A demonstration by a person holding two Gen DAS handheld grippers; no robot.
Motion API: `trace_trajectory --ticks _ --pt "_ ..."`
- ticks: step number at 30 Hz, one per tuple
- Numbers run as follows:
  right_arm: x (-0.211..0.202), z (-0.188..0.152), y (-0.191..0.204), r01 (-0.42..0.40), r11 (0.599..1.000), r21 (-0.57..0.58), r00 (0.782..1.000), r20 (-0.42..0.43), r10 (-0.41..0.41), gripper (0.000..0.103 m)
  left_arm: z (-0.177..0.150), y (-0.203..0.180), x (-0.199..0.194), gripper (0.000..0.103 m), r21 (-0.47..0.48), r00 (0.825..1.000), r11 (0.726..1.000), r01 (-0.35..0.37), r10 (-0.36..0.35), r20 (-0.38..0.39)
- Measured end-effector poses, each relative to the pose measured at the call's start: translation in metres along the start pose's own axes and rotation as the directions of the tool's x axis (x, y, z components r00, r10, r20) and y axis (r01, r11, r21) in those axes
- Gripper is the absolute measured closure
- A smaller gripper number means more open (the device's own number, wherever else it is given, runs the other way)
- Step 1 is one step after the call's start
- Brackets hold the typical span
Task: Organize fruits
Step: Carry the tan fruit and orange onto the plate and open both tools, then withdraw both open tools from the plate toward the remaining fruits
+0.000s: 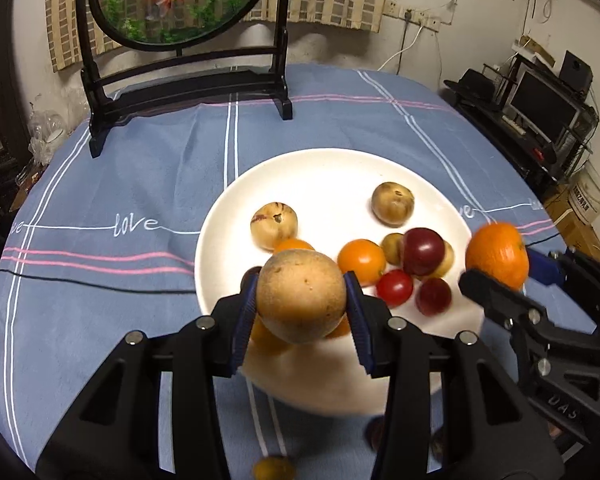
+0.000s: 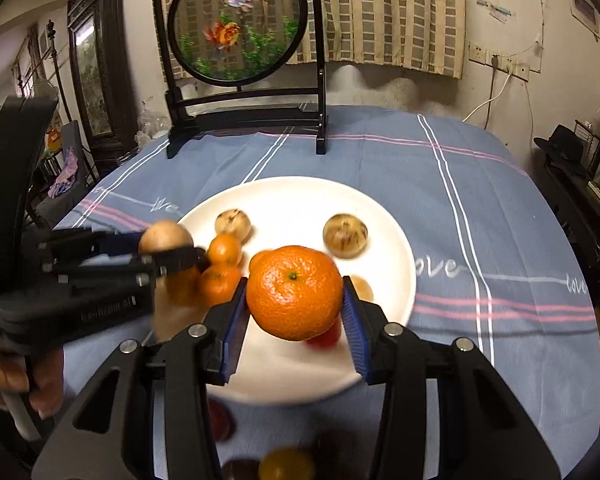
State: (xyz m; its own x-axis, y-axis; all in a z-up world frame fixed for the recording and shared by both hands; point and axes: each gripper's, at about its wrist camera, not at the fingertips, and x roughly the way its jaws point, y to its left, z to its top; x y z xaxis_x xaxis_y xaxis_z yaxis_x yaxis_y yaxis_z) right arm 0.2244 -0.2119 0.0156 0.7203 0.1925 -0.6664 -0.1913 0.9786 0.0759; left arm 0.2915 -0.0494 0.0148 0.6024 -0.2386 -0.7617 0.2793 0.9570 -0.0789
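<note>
**Two fruits held over one plate**

While both grippers hang above the near part of the blue tablecloth (image 1: pixel 140 168), one white plate (image 1: pixel 324 176) lies at its middle. On the far side stands one round goldfish screen (image 2: pixel 238 26). The left gripper (image 1: pixel 302 300) clamps a tan round fruit (image 1: pixel 300 296); the right gripper (image 2: pixel 295 300) clamps an orange (image 2: pixel 294 292). Two tan fruits lie far on the plate. Only the left view shows the dark red plum (image 1: pixel 422 250) and red tomato (image 1: pixel 395 287); only the right view shows a hand (image 2: pixel 4 376).
</note>
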Motion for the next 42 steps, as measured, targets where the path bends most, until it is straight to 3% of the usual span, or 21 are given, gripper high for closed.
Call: trace_trajectory --ticks 5,12,15,17,20,30,34,39,42 --pt "0.029 0.02 -0.002 0.014 1.0 -0.003 1.0 0.008 -0.014 0.058 0.01 0.007 0.017 0.06 -0.025 1.0 1.0 -0.015 0.015 -0.015" --pt "0.074 0.032 0.003 0.015 1.0 -0.013 0.995 -0.097 -0.016 0.058 0.01 0.016 0.031 0.06 -0.059 0.999 0.998 -0.016 0.014 -0.039" --pt "0.076 0.032 -0.002 0.023 1.0 0.005 0.995 -0.099 -0.023 0.056 0.011 0.018 0.033 0.056 -0.082 0.999 0.997 -0.003 0.0 -0.044" --pt "0.07 0.03 -0.004 0.018 1.0 0.014 0.996 -0.085 -0.017 0.056 0.01 0.017 0.03 0.052 -0.078 0.999 0.997 0.004 -0.007 -0.037" --pt "0.053 0.03 -0.006 0.025 0.999 0.025 0.999 -0.039 -0.024 0.056 0.009 0.014 0.022 0.036 -0.068 1.0 0.998 -0.01 0.009 -0.022" --pt "-0.017 -0.003 -0.021 -0.011 0.996 0.086 0.999 0.035 0.008 0.049 -0.015 0.008 -0.033 0.019 -0.035 0.998 0.999 -0.021 0.023 0.064" --pt "-0.032 -0.018 -0.027 -0.003 0.992 0.129 1.0 0.025 0.0 0.049 -0.032 0.002 -0.046 0.017 0.019 0.995 0.997 -0.069 0.068 0.076" --pt "-0.054 -0.045 -0.028 -0.024 0.986 0.167 0.999 0.026 0.02 0.046 -0.059 0.005 -0.061 0.017 0.018 0.997 0.999 -0.049 0.047 0.063" --pt "-0.071 -0.066 -0.032 -0.025 0.981 0.192 0.999 0.044 0.017 0.035 -0.075 0.006 -0.067 0.016 0.02 0.997 0.998 -0.056 0.055 0.045"
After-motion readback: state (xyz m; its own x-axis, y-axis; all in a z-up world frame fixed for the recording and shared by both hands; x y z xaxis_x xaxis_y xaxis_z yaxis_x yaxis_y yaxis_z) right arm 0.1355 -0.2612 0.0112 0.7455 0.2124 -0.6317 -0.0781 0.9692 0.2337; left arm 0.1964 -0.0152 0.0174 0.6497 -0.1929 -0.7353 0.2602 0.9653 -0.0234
